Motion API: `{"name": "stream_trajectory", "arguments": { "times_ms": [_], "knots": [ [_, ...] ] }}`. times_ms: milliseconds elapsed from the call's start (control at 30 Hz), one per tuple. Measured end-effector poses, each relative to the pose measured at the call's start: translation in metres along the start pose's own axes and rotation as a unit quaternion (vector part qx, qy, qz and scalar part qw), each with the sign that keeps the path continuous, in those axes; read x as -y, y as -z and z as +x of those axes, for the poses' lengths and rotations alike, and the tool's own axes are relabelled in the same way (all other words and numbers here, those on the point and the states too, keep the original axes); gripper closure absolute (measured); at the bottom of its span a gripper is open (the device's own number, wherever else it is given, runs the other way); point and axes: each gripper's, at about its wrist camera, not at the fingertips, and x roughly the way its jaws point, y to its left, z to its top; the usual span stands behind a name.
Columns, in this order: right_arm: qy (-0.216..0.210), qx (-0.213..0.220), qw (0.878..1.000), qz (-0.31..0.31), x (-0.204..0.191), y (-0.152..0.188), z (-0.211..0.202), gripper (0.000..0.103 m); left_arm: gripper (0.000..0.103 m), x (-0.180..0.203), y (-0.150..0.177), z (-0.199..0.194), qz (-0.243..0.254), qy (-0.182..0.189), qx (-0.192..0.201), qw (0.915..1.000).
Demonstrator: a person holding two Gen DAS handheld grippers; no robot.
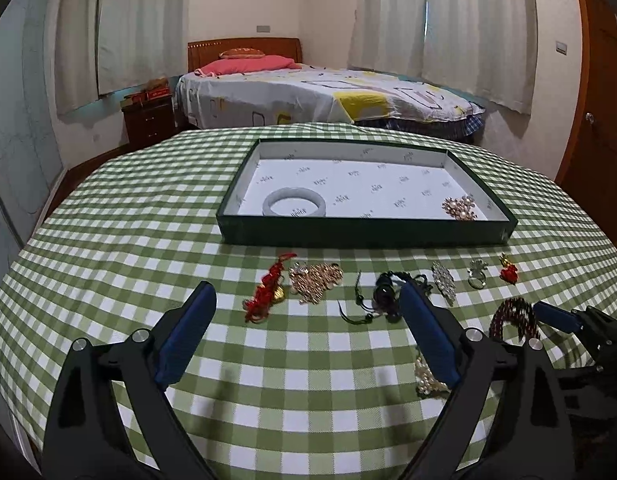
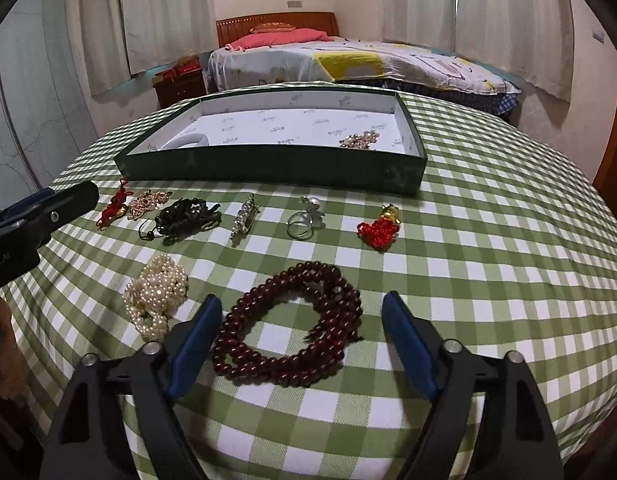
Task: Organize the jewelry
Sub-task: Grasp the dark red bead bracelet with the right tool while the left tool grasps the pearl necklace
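Dark-red bead bracelet (image 2: 290,322) lies btwn wide-open right claw (image 2: 302,320) pads, untouched; left claw (image 1: 308,312) open, empty.

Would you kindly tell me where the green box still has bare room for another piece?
The green box is bare across its middle and back, between the pale bangle at near left and the gold-pearl cluster at near right. Those two near corners are taken.

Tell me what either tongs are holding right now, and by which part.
Nothing. Left tongs open above the cloth; right tongs open around the dark red bead bracelet, pads not touching it.
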Motion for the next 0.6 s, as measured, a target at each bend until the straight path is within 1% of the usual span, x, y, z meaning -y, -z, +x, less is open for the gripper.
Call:
{"name": "stream_trajectory", "arguments": {
  "times_ms": [33,67,100,133,200,267,600],
  "knots": [
    [0.005,0.002,1.000,-0.001,0.000,0.001,-0.001,0.044,0.012,0.002,0.001,0.001,0.001,0.002,-0.002,1.0000],
    [0.008,0.003,1.000,-0.003,0.001,0.002,-0.003,0.053,0.012,0.004,0.002,0.001,0.004,0.004,-0.005,1.0000],
    [0.006,0.003,1.000,-0.002,0.002,0.001,-0.003,0.059,0.012,0.008,0.004,0.002,0.008,0.007,-0.008,0.9999],
    [0.004,0.004,1.000,0.000,0.005,0.002,-0.004,0.062,0.012,0.011,0.005,0.002,0.011,0.011,-0.010,0.9998],
    [0.002,0.006,1.000,0.004,0.008,0.001,-0.005,0.075,0.012,0.019,0.008,0.003,0.019,0.019,-0.015,0.9995],
    [-0.004,0.007,1.000,0.014,0.014,0.002,-0.006,0.080,0.012,0.025,0.010,0.004,0.024,0.027,-0.019,0.9992],
    [-0.006,0.015,0.999,0.041,0.032,0.002,-0.011,0.082,0.013,0.054,0.022,0.019,0.040,0.060,-0.057,0.9958]
  ]
}}
